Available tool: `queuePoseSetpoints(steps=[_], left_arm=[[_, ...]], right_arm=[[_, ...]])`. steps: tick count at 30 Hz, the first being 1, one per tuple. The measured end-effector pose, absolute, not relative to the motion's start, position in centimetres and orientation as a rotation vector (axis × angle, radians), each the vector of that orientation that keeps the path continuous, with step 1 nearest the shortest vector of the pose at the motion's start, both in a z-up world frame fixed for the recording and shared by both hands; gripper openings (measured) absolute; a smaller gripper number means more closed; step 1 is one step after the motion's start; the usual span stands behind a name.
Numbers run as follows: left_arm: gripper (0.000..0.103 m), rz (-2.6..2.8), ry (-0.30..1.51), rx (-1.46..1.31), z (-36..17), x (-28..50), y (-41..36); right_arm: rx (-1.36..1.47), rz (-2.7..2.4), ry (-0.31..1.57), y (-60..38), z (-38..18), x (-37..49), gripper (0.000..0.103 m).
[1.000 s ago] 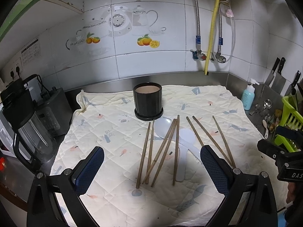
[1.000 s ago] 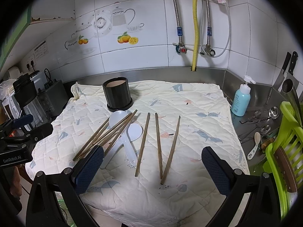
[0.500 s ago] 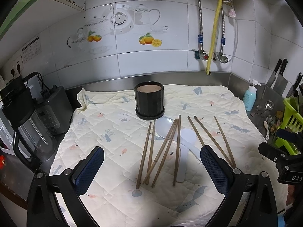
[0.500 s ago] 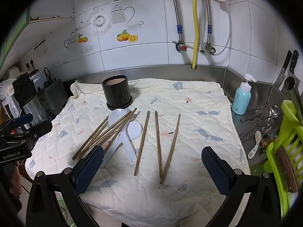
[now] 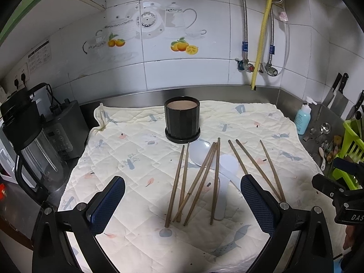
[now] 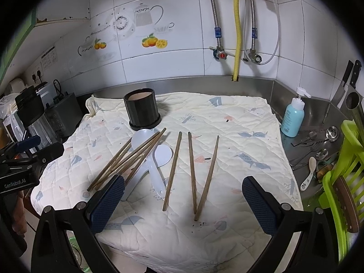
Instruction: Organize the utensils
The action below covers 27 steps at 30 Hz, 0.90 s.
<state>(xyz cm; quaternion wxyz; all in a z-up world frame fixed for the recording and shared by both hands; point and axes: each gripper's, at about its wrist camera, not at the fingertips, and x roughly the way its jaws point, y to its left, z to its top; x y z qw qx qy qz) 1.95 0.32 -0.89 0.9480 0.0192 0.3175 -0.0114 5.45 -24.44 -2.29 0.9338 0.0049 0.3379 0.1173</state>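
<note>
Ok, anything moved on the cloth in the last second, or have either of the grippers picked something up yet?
Nothing on the cloth has moved. Both views have drifted only slightly. The left gripper and right gripper stay open and empty. The chopsticks, the two white spoons and the black holder lie as before on the quilted cloth.

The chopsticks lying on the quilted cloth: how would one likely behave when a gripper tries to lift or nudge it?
The chopsticks look thin, straight and wooden, so probably stiff and light. Being slender and lying flat on the soft quilted cloth, one may roll or pivot if nudged, and leaves little height to pinch. Several cross over the white spoons, so lifting one could disturb its neighbours.
</note>
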Motion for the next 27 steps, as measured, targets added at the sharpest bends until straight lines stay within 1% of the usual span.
queuePoseSetpoints(steps=[18,27], left_arm=[[0.103,0.004,0.638,0.043,-0.9,2.8,1.7],[0.098,0.008,0.653,0.039,-1.2,3.5,2.4]], right_arm=[[0.004,0.237,0.697,-24.2,-2.3,5.9,0.103],[-0.002,0.246,0.704,-23.8,-2.4,6.4,0.103]])
